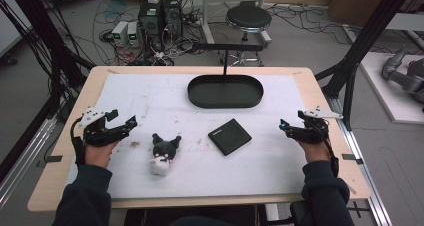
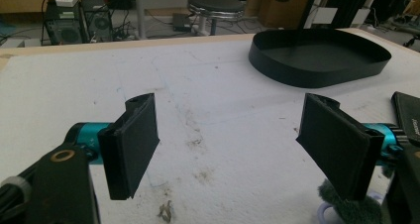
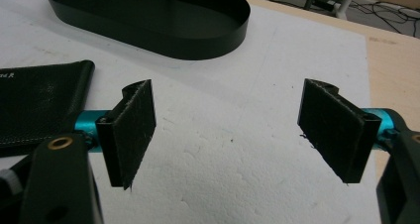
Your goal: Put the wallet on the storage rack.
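A dark grey and white plush toy [image 1: 162,153] lies on the white mat [image 1: 200,176] left of centre, and its fuzzy top [image 2: 346,206] pokes in under the right jaw in the left gripper view. A flat black wallet [image 1: 229,136] [image 3: 34,105] [image 2: 408,115] rests right of centre. An oval black tray [image 1: 225,91] [image 2: 319,55] [image 3: 148,18] sits at the far middle, empty. My left gripper [image 1: 131,122] [image 2: 228,149] is held at the left edge, jaws wide apart with nothing between them. At the right edge, my right gripper [image 1: 283,125] [image 3: 225,135] is open too and holds nothing.
The mat covers a wooden table [image 1: 65,151]. A black T-shaped stand [image 1: 226,48] rises behind the tray. Beyond the table stand a stool [image 1: 248,18], computer boxes [image 1: 160,13] and tangled cables on the floor. Black frame posts [image 1: 365,41] flank both sides.
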`<state>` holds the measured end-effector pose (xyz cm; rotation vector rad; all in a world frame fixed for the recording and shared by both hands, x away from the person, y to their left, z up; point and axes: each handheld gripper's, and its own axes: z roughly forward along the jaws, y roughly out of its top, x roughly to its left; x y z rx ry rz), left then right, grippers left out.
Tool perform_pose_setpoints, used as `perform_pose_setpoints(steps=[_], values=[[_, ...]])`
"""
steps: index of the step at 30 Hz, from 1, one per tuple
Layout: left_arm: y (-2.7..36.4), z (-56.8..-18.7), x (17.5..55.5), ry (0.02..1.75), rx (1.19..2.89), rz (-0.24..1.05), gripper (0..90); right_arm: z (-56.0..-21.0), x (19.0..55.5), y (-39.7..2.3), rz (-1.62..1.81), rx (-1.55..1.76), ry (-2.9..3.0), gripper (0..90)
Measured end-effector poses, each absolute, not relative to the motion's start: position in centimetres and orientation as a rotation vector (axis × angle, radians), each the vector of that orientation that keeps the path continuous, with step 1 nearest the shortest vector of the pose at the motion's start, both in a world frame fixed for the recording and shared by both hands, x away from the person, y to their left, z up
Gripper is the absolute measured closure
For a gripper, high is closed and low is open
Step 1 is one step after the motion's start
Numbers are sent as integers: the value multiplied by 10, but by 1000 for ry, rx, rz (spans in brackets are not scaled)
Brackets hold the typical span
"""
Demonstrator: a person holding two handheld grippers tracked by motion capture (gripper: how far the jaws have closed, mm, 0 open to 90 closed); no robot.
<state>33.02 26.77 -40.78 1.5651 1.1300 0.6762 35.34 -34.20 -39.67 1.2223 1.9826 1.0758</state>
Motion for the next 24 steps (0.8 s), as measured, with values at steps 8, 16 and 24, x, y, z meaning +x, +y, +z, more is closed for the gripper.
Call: perform_pose_setpoints(steps=[8, 16, 24], values=[[268, -409, 332, 1141, 1562, 676, 232, -398, 354, -345, 1084, 1234, 1977, 230], [265, -410, 331, 1130, 1571, 679, 235, -398, 352, -346, 1106, 1214, 1981, 230], [263, -408, 329, 1107, 1584, 688, 238, -395, 347, -329, 1143, 1119, 2025, 248]])
